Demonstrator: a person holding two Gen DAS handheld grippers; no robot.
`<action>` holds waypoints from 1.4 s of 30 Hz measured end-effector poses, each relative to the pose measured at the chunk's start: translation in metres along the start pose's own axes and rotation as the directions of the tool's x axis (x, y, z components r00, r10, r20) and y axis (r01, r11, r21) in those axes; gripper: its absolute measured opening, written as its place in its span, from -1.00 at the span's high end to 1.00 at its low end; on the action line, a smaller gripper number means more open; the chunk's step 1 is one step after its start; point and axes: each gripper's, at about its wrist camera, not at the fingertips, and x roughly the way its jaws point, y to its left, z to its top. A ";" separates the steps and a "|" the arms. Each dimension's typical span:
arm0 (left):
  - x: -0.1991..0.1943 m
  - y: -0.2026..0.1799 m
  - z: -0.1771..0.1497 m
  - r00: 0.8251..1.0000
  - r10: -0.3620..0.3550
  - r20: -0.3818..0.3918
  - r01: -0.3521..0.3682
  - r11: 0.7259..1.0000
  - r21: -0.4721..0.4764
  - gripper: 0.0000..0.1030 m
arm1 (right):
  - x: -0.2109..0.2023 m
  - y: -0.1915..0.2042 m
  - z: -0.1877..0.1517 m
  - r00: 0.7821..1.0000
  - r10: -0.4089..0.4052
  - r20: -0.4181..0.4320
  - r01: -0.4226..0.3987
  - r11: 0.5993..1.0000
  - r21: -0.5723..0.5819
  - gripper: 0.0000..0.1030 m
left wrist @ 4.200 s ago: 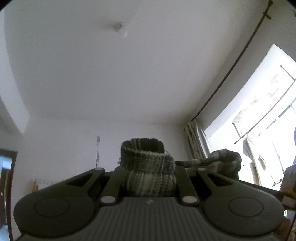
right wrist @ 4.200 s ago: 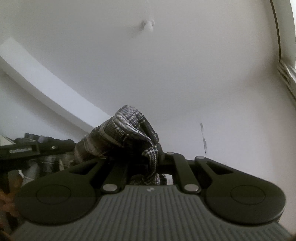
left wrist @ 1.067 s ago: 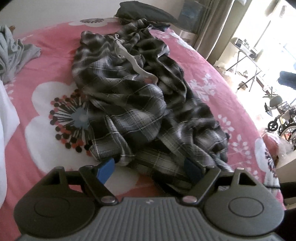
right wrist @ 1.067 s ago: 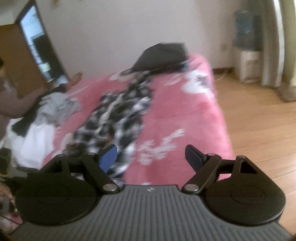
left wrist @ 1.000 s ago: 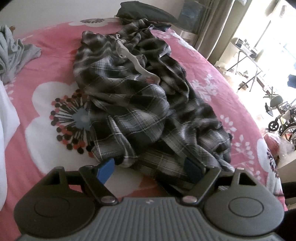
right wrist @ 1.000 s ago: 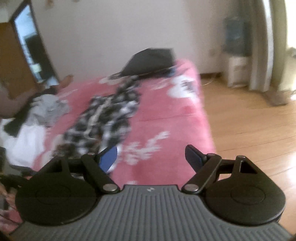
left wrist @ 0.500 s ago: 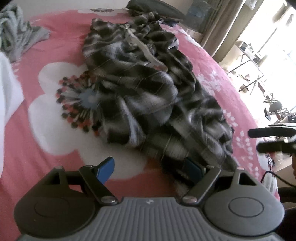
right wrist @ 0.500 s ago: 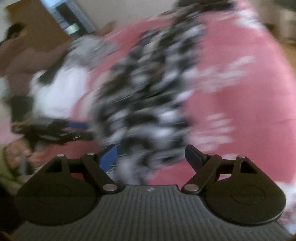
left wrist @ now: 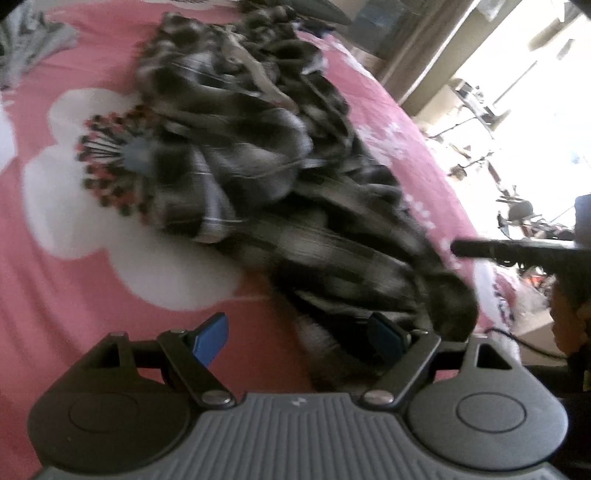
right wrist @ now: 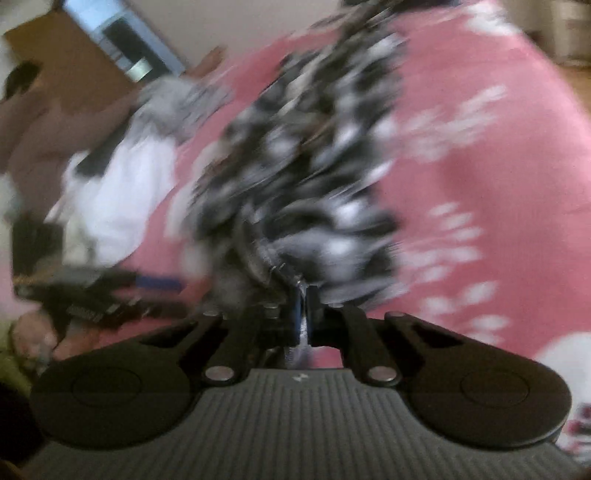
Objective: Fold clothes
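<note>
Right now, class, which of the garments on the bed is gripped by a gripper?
The black-and-white plaid garment: the right gripper is shut on its near edge. The white garment and grey garment lie untouched.

Black, grey and white plaid on the crumpled garment, with a pale grey strip along its upper folds. Pink on the bed cover, printed with a big white flower carrying a blue centre and red and black dots, plus small white sprigs toward the far side. Plain white on the cloth at the bed's edge, grey on another garment beyond. Blue pads on the left gripper; black arms and ribbed grey body on the right gripper.
</note>
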 end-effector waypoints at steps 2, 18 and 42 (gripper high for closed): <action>0.005 -0.003 0.002 1.000 -0.020 -0.007 0.020 1.000 -0.009 -0.63 | -0.015 -0.017 0.000 0.995 -0.078 0.056 0.076 0.996 0.046 1.00; 0.022 -0.017 0.008 1.000 -0.021 -0.023 0.019 0.996 -0.086 -0.63 | 0.032 0.005 -0.029 0.960 0.247 -0.129 -0.236 0.967 0.091 -0.14; 0.009 -0.015 0.007 0.995 0.083 -0.063 -0.089 0.991 -0.095 0.81 | -0.017 -0.088 -0.026 0.992 -0.090 0.091 0.057 0.947 0.317 0.94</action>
